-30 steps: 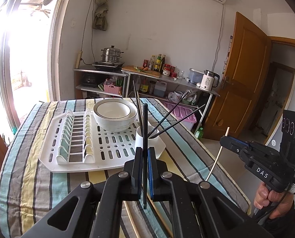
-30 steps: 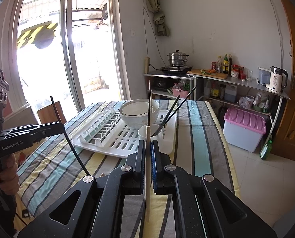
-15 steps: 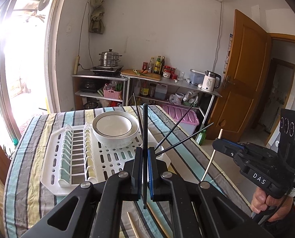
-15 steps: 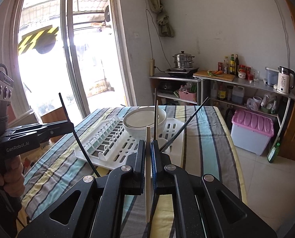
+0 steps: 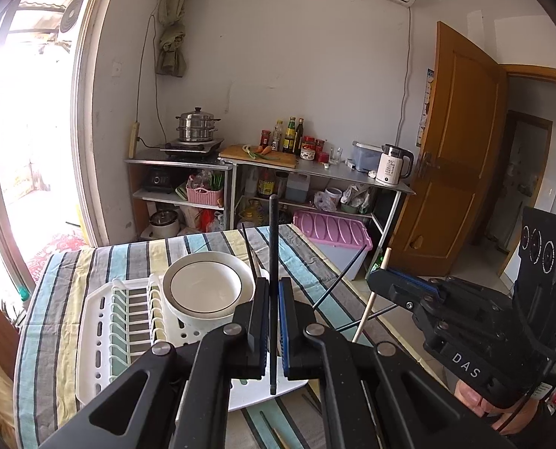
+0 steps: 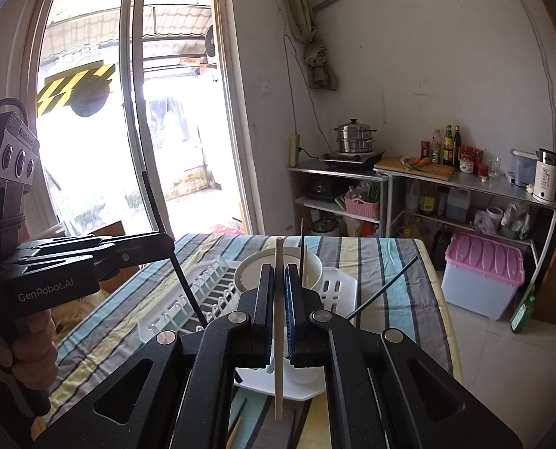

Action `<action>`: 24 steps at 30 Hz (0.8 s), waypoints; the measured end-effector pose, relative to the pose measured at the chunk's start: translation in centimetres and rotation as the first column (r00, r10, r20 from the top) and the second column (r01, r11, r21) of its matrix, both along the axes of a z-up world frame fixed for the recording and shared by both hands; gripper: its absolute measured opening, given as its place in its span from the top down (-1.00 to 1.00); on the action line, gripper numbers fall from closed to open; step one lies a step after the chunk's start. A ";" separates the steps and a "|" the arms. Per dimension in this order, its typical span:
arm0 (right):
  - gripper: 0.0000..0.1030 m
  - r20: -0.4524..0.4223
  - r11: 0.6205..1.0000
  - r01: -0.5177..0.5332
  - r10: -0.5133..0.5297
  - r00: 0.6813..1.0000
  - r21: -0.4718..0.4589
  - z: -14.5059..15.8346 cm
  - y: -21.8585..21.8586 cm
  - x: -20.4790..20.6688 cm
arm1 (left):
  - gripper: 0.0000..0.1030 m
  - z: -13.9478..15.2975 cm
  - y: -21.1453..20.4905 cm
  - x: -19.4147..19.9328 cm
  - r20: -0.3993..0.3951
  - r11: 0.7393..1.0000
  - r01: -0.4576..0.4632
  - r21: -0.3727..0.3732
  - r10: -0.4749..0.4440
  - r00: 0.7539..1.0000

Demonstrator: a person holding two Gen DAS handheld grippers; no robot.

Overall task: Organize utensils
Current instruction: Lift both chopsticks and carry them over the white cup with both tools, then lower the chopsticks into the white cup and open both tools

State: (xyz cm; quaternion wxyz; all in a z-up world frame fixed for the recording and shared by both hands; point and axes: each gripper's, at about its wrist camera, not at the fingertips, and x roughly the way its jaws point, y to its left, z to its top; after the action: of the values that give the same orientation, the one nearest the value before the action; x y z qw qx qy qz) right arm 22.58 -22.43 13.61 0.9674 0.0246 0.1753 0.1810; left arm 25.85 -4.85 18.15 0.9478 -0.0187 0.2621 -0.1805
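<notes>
Here, the left tongs (image 5: 272, 321) are clenched on a black chopstick (image 5: 273, 247) that stands almost upright, its long axis vertical, one end sticking up past the bowl (image 5: 203, 292) and the other hanging just below the pads. The right tongs (image 6: 278, 314) are clamped on a pale wooden chopstick (image 6: 279, 262), also near vertical, leaning slightly at the top. Both are held above the striped table (image 5: 91, 265), in front of the white dish rack (image 5: 102, 321).

The right wrist view shows the black chopstick from the side, slanted through the left tongs, and a thin chopstick standing in a white cup (image 6: 313, 273) beside the bowl; the cup is hidden in the left wrist view. The left wrist view shows the wooden chopstick tilted through the right tongs and a hand (image 5: 479, 400) under them.

"GenRobot.AI" reads on the left tool body, "DAS" on the right one. The white kettle (image 5: 392, 164) shows "55".
</notes>
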 end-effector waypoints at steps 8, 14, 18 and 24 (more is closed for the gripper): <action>0.89 0.003 0.999 0.014 -0.014 1.000 0.032 0.7 -0.6 2.5 | 0.91 1.4 -0.8 2.4 0.019 1.000 0.010 -0.005 -0.010 1.000; 0.89 0.004 0.998 0.038 -0.038 0.999 0.054 0.8 -0.9 4.2 | 0.91 1.4 -1.1 4.0 0.023 1.000 0.011 -0.011 -0.011 1.000; 0.89 0.014 0.997 0.057 -0.058 0.998 0.057 0.7 -0.7 4.8 | 0.91 1.1 -1.2 5.1 0.017 1.000 0.011 -0.019 -0.010 1.000; 0.89 0.029 0.996 0.077 -0.079 0.996 0.046 0.4 -0.5 5.7 | 0.91 0.1 -1.3 6.2 0.000 1.000 0.015 -0.025 -0.015 1.000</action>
State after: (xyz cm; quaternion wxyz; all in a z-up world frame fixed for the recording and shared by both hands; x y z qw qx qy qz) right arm 28.32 -22.95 14.05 0.9756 0.0502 0.1551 0.1473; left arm 32.03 -6.19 18.25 0.9461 -0.0283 0.2601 -0.1909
